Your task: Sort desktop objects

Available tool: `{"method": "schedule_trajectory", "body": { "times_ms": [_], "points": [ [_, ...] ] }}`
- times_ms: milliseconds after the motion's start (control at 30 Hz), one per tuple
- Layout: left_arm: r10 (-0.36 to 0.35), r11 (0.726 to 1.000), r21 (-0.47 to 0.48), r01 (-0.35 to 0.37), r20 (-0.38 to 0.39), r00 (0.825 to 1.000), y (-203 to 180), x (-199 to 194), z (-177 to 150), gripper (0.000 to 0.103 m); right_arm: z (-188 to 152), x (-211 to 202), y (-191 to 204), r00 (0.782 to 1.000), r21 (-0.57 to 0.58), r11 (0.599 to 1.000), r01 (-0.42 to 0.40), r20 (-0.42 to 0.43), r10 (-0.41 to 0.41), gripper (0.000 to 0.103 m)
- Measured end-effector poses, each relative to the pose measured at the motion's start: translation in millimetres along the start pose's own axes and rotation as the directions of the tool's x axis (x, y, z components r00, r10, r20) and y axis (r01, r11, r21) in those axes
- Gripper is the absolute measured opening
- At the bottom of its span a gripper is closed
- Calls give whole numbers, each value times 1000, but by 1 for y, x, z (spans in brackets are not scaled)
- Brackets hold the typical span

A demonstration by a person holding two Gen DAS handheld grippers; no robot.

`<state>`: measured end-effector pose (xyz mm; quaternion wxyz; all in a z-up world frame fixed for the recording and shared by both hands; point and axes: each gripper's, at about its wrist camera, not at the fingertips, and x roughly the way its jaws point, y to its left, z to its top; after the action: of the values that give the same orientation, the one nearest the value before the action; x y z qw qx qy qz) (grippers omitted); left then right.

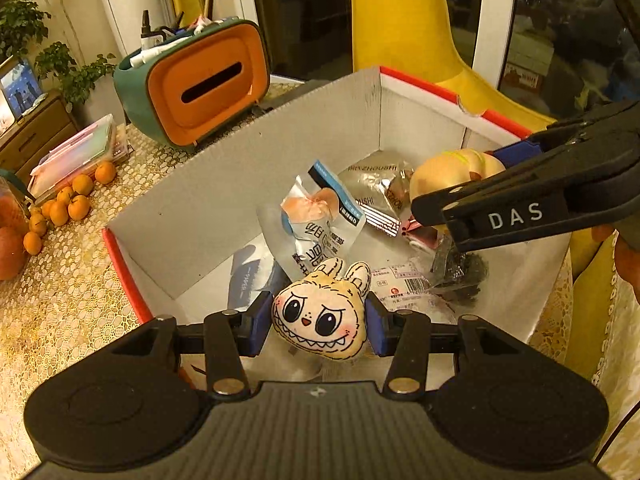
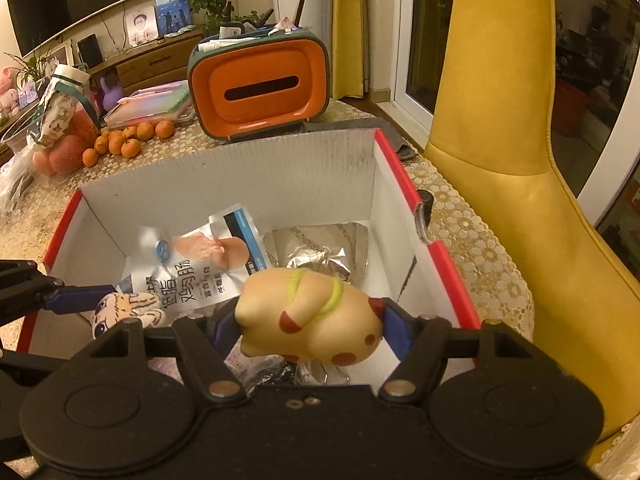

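Left gripper (image 1: 319, 322) poised over the near edge of the cardboard box (image 1: 240, 168), fingers pointing forward and down into it, blue pads (image 1: 258, 322) clamped on either side of a cream plush monster face (image 1: 320, 314) with rabbit ears, big dark eyes and a toothy grin. Right gripper (image 2: 310, 326) likewise above the box's near side, angled down and forward, blue pads (image 2: 226, 330) squeezed against a squishy peach-coloured animal toy (image 2: 312, 316) marked with green stripes and red spots; toy held lengthwise across the gap, clear of the box contents. From the left wrist view, right gripper reaching in from the right, black body lettered DAS, peach toy at its tip above the far right part of the box. Both toys aloft inside the box's outline, plush to the left, squishy toy to the right, well apart. Below, on the box floor: a white snack packet (image 2: 200, 264) with blue trim and Chinese print, a crumpled silver foil bag (image 2: 320, 248), a dark crinkled wrapper (image 1: 460, 272). Beyond the box on the gold lace tablecloth (image 1: 60, 300): an orange-and-green tissue holder (image 2: 260, 88) and a cluster of small oranges (image 2: 124, 140).
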<state>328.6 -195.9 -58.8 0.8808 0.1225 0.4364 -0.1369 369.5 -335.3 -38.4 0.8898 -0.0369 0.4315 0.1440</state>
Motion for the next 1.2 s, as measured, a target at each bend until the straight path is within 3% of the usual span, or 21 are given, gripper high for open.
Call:
{"method": "schedule_trajectory", "body": {
  "times_ms": [267,300,367,567,933,1200],
  "points": [
    [-7,1000,-7,7,-13,1000,2,4,-1,49,-1,2,6,1000,-12,1000,-20,-4,20,74],
    [-18,1000,-13,17,-11,1000,2,3,-2,50,-1,1,6,1000,-13,1000,-23,-5,23,75],
    [-25,1000,-19,25,-4,1000,3,1,-4,62,-2,-1,7,1000,-24,999,-24,2,24,79],
    [-40,998,-57,41,24,999,5,-10,-7,63,-3,-13,7,998,-31,998,-57,28,58,85],
    [-36,989,-137,51,106,994,15,-48,-25,75,-10,-51,-1,987,11,993,-117,114,115,92],
    [-4,979,-199,46,204,979,21,-82,-39,77,-20,-76,14,978,-32,991,-131,161,135,96]
  ]
}}
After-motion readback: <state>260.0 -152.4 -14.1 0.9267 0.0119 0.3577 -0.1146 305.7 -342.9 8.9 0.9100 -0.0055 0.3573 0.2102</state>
